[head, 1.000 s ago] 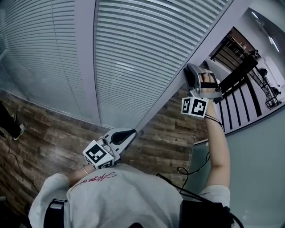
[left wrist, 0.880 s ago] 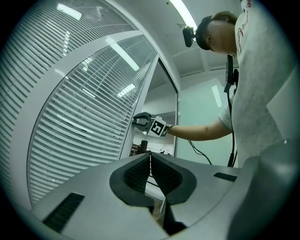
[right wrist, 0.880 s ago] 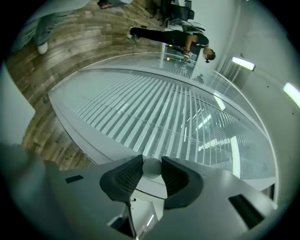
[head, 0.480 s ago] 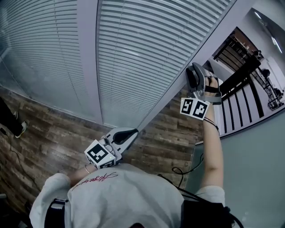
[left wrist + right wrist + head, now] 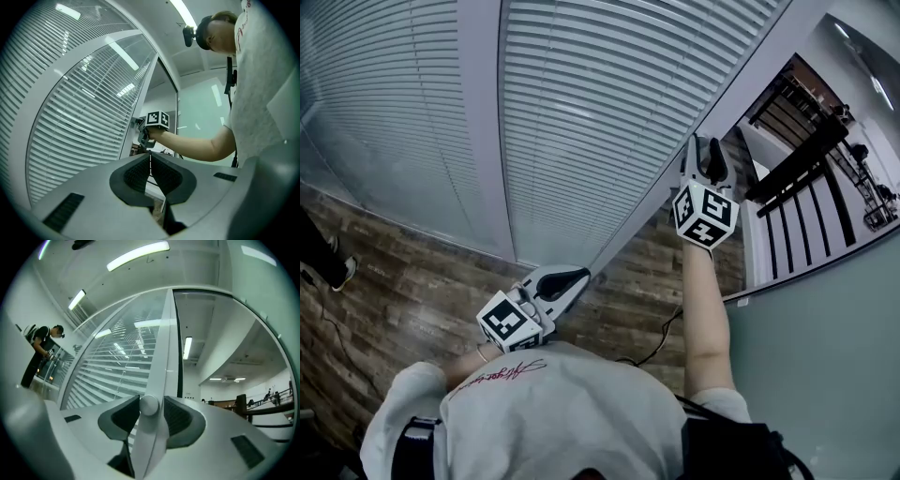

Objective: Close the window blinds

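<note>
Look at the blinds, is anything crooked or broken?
No, nothing stands out. The blinds hang in straight, even rows, with no bent or missing pieces that show, and the window frame looks undamaged.

The right tool point(image 5: 705, 150) has rolled a quarter turn; its jaws have just been opening, the knob point(image 5: 149, 405) between them.

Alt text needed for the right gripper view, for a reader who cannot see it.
The right gripper's jaws have just been opening and stand either side of a round white knob in front of the window frame. Slatted blinds fill the glass to the left. A person stands far left under ceiling lights.
</note>
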`<state>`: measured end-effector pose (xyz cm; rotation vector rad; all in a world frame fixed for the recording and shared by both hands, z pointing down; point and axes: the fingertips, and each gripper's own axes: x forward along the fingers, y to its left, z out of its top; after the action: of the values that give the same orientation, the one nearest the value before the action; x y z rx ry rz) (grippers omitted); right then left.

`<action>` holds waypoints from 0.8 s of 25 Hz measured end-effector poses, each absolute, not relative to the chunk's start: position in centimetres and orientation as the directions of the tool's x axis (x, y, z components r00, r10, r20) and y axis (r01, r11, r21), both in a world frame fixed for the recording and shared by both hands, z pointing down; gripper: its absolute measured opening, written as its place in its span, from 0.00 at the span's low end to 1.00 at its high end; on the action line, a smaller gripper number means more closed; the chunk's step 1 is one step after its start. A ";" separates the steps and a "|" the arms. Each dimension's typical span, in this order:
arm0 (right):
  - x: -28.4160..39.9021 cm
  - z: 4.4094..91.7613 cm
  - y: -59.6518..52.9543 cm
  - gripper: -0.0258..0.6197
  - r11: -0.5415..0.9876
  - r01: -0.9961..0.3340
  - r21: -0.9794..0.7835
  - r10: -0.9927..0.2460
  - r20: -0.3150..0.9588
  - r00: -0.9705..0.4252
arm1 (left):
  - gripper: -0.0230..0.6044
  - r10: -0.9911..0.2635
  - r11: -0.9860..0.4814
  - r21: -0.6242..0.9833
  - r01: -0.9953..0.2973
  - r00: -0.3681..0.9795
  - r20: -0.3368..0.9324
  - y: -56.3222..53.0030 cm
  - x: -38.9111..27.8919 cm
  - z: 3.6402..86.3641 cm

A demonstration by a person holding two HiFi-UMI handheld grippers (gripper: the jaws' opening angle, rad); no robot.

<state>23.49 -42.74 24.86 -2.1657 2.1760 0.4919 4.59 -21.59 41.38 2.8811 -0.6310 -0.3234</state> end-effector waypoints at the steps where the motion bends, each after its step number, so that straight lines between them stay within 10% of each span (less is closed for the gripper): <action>1: 23.3 24.8 -42.8 0.29 -0.049 -0.972 0.232 -0.968 -0.253 -0.012 | 0.07 -0.428 -0.896 0.210 -0.391 0.887 -0.176 -21.7 4.6 41.3; 7: 22.7 24.9 -42.7 0.25 -0.118 -0.921 0.370 -0.961 -0.276 0.012 | 0.07 -0.432 -0.894 0.205 -0.398 0.888 -0.161 -21.7 4.6 41.3; 20: 22.0 25.6 -43.0 0.24 -0.104 -0.375 0.921 -0.986 -0.145 -0.084 | 0.07 -0.412 -0.904 0.205 -0.376 0.894 -0.175 -21.3 5.1 41.5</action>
<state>22.04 -42.99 25.60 -2.3869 2.3525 1.8465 5.06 -21.34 41.48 2.8950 -0.6070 -0.3208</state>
